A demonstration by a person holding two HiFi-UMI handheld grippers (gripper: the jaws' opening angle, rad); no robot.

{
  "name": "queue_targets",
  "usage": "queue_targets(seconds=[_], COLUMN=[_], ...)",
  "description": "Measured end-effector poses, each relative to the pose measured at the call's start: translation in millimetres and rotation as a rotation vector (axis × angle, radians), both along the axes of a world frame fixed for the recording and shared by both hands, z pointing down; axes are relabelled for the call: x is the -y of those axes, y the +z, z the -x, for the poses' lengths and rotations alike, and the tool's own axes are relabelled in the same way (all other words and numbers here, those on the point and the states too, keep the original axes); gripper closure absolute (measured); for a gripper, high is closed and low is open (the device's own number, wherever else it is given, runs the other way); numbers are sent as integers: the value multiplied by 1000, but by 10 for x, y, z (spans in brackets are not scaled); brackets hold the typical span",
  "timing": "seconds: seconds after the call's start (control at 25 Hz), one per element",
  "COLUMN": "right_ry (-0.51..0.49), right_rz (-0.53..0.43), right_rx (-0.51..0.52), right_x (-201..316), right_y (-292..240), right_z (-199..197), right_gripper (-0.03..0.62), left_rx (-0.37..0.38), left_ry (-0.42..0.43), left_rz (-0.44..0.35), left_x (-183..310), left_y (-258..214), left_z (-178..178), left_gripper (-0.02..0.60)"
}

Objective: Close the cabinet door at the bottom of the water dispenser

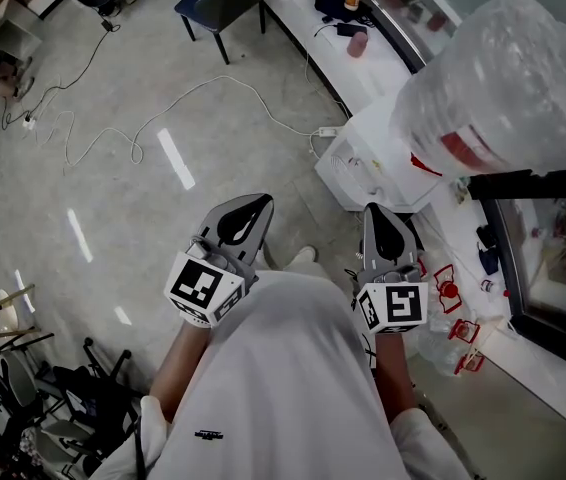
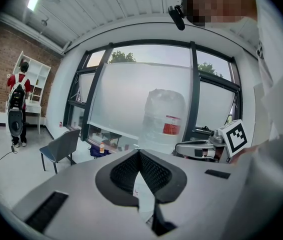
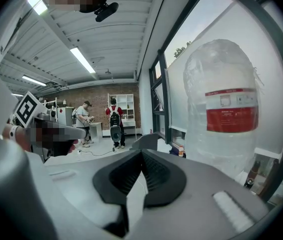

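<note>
Approach stage, nothing touched yet. Water dispenser [image 1: 375, 160], white with a big wrapped bottle [image 1: 503, 88] on top, stands ahead on the right; no view shows its bottom cabinet door. Left gripper [image 1: 256, 202] and right gripper [image 1: 379, 210] are both pinched together, empty. Next I'd say: get low, find the door, push.

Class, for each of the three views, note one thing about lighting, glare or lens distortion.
Head view: white glare streaks cross the glossy floor. Left gripper view: fisheye distortion bows the window frame, and the corners go black. Right gripper view: the water bottle bulges large at the right; the ceiling light strips burn bright.
</note>
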State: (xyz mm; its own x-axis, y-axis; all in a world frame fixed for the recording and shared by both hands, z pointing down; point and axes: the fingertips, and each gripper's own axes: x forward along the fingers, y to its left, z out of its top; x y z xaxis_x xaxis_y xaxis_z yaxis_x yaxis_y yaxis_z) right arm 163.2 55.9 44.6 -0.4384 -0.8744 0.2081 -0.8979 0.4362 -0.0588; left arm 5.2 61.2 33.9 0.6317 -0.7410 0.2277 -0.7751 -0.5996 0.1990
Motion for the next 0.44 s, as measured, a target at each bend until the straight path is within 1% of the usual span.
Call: queue_targets(seconds=[0.2,0.44], right_ry=[8,6], right_rz=[3,4], right_rx=[11,-2], right_x=[-30,-69], right_y=[5,40], right_z=[8,24], right_gripper=[583,583], left_rx=[0,9], left_ry=[2,5], left_rz=[4,9], left_x=[-52,-96], left_y=[16,43], left_z=[5,49], left_gripper=[578,578])
